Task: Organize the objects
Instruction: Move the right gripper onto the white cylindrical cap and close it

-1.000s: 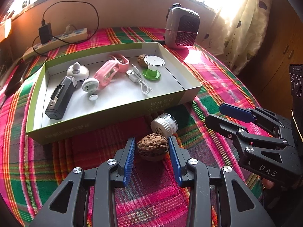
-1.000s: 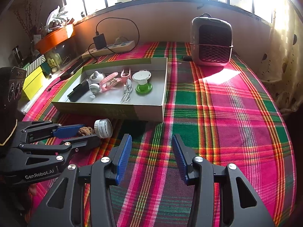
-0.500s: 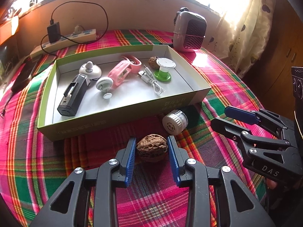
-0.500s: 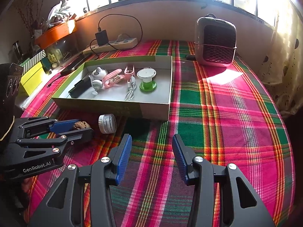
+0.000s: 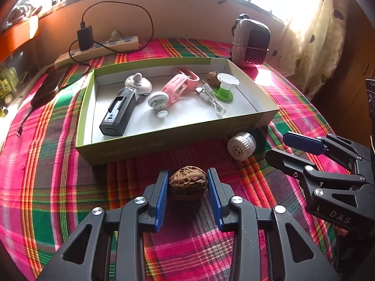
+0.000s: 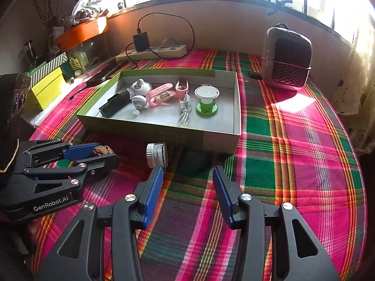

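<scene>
A brown walnut [image 5: 188, 183] sits between the blue pads of my left gripper [image 5: 187, 182], which is shut on it just above the plaid cloth, in front of the green-rimmed box [image 5: 131, 151]; it also shows in the right wrist view [image 6: 103, 151]. A small white-capped jar [image 5: 241, 143] lies on its side by the box's front wall. The box holds a black device [image 5: 119, 112], pink clips [image 5: 179, 85], a white cable [image 5: 212, 100], a green-and-white spool [image 5: 226, 87] and another walnut [image 5: 212, 75]. My right gripper [image 6: 187, 187] is open and empty, just behind the jar [image 6: 156, 155].
A small heater [image 6: 287, 58] stands at the back right. A power strip [image 6: 152, 52] with a black charger lies along the back wall. Yellow and striped boxes [image 6: 46, 82] and an orange planter [image 6: 79, 34] sit at the left.
My left gripper has closed onto the walnut and pulled back a little from the box. My right gripper has come closer to the jar.
</scene>
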`<state>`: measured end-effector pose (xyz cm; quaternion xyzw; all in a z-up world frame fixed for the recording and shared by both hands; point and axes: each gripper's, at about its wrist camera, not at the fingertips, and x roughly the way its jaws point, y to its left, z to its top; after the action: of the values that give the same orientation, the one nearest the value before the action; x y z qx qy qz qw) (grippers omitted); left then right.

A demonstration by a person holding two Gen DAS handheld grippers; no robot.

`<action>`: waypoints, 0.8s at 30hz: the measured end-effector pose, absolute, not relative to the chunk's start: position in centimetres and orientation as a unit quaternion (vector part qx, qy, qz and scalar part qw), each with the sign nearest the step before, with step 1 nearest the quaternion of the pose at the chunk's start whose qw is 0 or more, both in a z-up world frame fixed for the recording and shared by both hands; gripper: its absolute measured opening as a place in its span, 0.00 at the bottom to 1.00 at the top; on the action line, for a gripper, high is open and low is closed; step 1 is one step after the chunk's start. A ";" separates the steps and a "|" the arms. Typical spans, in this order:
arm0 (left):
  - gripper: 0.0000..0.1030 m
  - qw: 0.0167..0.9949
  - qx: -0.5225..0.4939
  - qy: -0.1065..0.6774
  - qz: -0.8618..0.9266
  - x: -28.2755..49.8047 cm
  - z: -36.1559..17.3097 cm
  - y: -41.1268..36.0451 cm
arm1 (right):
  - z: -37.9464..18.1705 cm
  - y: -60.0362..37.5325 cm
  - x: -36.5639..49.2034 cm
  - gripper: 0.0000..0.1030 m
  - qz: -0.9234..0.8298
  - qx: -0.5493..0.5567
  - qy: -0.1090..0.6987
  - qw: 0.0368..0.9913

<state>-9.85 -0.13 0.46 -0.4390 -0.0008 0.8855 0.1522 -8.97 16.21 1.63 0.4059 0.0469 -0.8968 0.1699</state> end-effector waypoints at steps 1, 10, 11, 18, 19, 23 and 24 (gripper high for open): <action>0.30 0.149 -0.439 -0.001 0.886 -9.9 0.4 -0.3 | 1.7 16.0 -9.0 0.45 -0.897 0.404 0.048 0.172; 0.30 0.134 -0.436 -0.007 0.890 -9.8 0.3 -1.7 | 1.6 14.6 -9.3 0.45 -0.892 0.407 0.053 0.191; 0.30 0.133 -0.436 -0.008 0.890 -9.8 0.3 -1.8 | 1.5 14.5 -9.3 0.45 -0.892 0.407 0.054 0.192; 0.30 0.123 -0.436 -0.009 0.891 -9.9 0.2 -2.5 | 1.5 13.7 -9.5 0.45 -0.889 0.410 0.057 0.197; 0.30 0.120 -0.436 -0.009 0.892 -9.9 0.1 -2.6 | 1.4 13.6 -9.6 0.45 -0.888 0.411 0.058 0.197; 0.30 0.120 -0.435 -0.015 0.892 -10.0 0.1 -3.0 | 1.3 13.1 -10.0 0.49 -0.887 0.413 0.062 0.196; 0.30 0.120 -0.435 -0.016 0.892 -10.0 0.1 -3.1 | 1.3 13.0 -10.1 0.49 -0.887 0.413 0.063 0.195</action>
<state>-9.99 -3.07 0.07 -0.4351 -0.0159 0.8922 0.1202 -10.13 12.99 1.29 0.4127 0.0631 -0.8874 0.1954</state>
